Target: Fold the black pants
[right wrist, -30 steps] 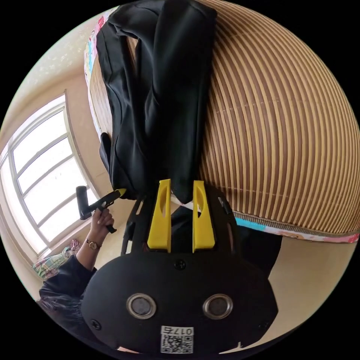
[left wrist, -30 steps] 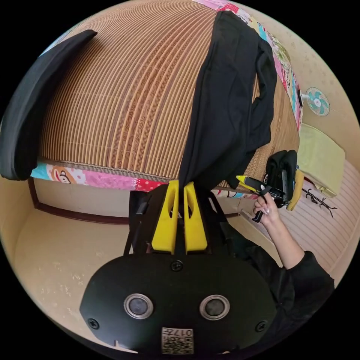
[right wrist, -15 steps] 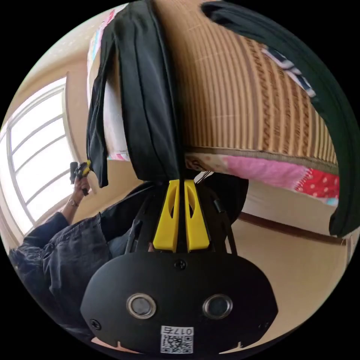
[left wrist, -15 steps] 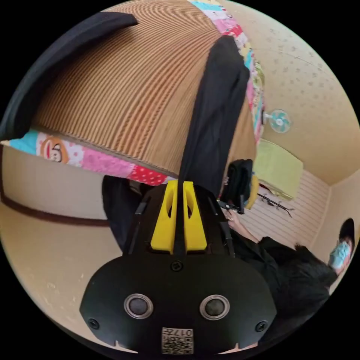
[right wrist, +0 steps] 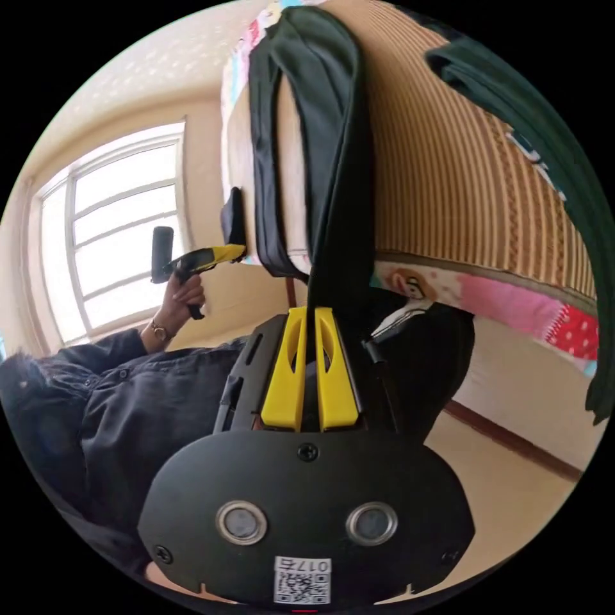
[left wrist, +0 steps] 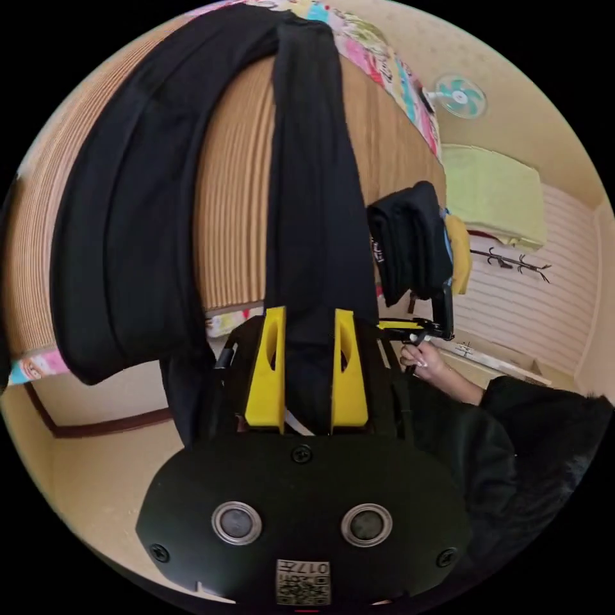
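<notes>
Over the bed edge, right gripper [right wrist: 309,317] pinches the pants [right wrist: 339,160]; left gripper [left wrist: 309,320] gapes (holding nothing). Next, regrip the free leg.

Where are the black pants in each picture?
Left gripper view: the black pants run from top centre down between the open jaws of the left gripper.
Right gripper view: the black pants hang down the centre into the right gripper, which is shut on them.
Shared landmark: the striped mat.
</notes>
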Available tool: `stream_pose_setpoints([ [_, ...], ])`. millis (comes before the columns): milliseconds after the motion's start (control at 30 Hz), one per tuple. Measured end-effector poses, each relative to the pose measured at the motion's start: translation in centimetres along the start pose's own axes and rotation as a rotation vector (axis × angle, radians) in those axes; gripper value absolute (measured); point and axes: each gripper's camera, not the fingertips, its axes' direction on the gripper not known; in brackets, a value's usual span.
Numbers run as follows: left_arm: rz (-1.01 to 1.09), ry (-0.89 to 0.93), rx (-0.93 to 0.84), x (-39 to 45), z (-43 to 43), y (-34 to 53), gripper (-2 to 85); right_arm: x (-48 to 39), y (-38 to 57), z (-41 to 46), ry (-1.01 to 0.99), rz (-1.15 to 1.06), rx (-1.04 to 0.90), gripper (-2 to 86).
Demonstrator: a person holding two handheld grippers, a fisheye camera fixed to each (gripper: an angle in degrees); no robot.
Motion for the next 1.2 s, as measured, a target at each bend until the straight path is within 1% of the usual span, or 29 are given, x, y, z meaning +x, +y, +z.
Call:
stream_pose_setpoints([
  [33, 0.009, -0.012, -0.013, 1.1, 0.5, -0.6, 13.1, -0.6, -0.2, 0.1, -0.002, -0.026, -0.012, 3.0],
  [100, 0.076, -0.124, -0.111, 4.6, 3.5, -2.7, 14.9, -3.0, -1.1, 0.7, 0.042, -0.135, -0.068, 3.2],
  [167, 0.107, -0.215, -0.183, 5.7, 5.8, -3.5, 14.1, -4.1, -1.8, 0.7, 0.033, -0.201, -0.097, 3.4],
  [200, 0.117, -0.202, -0.211, 5.8, 6.9, -3.5, 9.5, -4.4, -2.2, 0.4, -0.006, -0.229, -0.108, 3.6],
  [267, 0.13, -0.171, -0.189, 5.3, 7.1, -2.8, 4.9, -4.7, -2.6, -0.2, -0.038, -0.262, -0.142, 4.2],
  [333, 0.114, -0.152, -0.158, 4.4, 6.7, -1.9, 3.1, -4.6, -3.2, -0.3, -0.011, -0.31, -0.327, 5.2],
  [367, 0.078, -0.137, -0.143, 3.4, 6.3, -1.3, 2.7, -4.0, -4.3, -0.6, 0.023, -0.28, -0.506, 6.0],
  [400, 0.032, -0.107, -0.11, 2.3, 5.7, -0.6, 2.3, -3.4, -5.6, -1.6, 0.122, -0.232, -0.616, 6.9],
  [433, 0.01, -0.085, -0.093, 1.8, 5.4, -0.3, 2.2, -3.2, -6.4, -2.5, 0.195, -0.221, -0.632, 7.6],
  [467, -0.025, -0.038, -0.065, 0.8, 4.9, 0.3, 2.0, -3.2, -8.7, -4.6, 0.335, -0.211, -0.583, 8.9],
  [500, -0.043, -0.004, -0.043, 0.1, 4.5, 0.8, 1.9, -3.4, -11.5, -7.1, 0.411, -0.2, -0.464, 11.0],
  [533, -0.046, 0.005, -0.035, -0.2, 4.3, 1.1, 1.9, -3.4, -13.1, -8.3, 0.414, -0.187, -0.395, 12.0],
  [567, -0.047, 0.01, -0.02, -0.5, 4.1, 1.6, 1.9, -3.2, -16.5, -10.7, 0.362, -0.158, -0.256, 13.1],
  [600, -0.049, 0.009, -0.011, -0.7, 4.0, 2.0, 1.9, -2.4, -20.0, -12.7, 0.266, -0.125, -0.114, 13.8],
  [633, -0.05, 0.012, -0.005, -0.8, 3.9, 2.2, 1.9, -1.7, -21.7, -13.5, 0.219, -0.107, -0.052, 14.0],
  [667, -0.053, 0.033, 0.012, -1.1, 3.8, 2.6, 2.0, -0.1, -25.0, -14.5, 0.157, -0.049, 0.062, 14.3],
  [700, -0.055, 0.072, 0.032, -1.3, 3.6, 3.2, 2.1, 1.8, -28.1, -15.0, 0.143, 0.033, 0.155, 14.5],
  [733, -0.054, 0.093, 0.043, -1.4, 3.5, 3.4, 2.2, 2.7, -29.6, -15.1, 0.152, 0.07, 0.196, 14.7],
  [800, -0.057, 0.168, 0.075, -2.3, 2.8, 4.5, 2.6, 5.2, -34.4, -15.4, 0.194, 0.192, 0.359, 15.0],
  [900, -0.071, 0.262, 0.107, -4.2, 1.2, 5.7, 2.9, 6.2, -39.1, -15.1, 0.132, 0.226, 0.499, 14.5],
  [933, -0.071, 0.281, 0.114, -4.6, 0.9, 5.9, 3.0, 6.3, -39.9, -15.1, 0.124, 0.229, 0.524, 14.2],
  [1067, -0.098, 0.469, 0.163, -8.7, -1.7, 7.2, 3.0, 6.4, -44.6, -14.7, 0.113, 0.268, 0.605, 10.2],
  [1167, -0.122, 0.6, 0.176, -12.2, -3.5, 8.5, 2.9, 4.3, -46.1, -14.1, 0.084, 0.209, 0.71, 5.7],
  [1200, -0.137, 0.65, 0.188, -13.9, -4.5, 9.2, 2.9, 3.0, -46.7, -13.4, 0.034, 0.15, 0.737, 4.6],
])
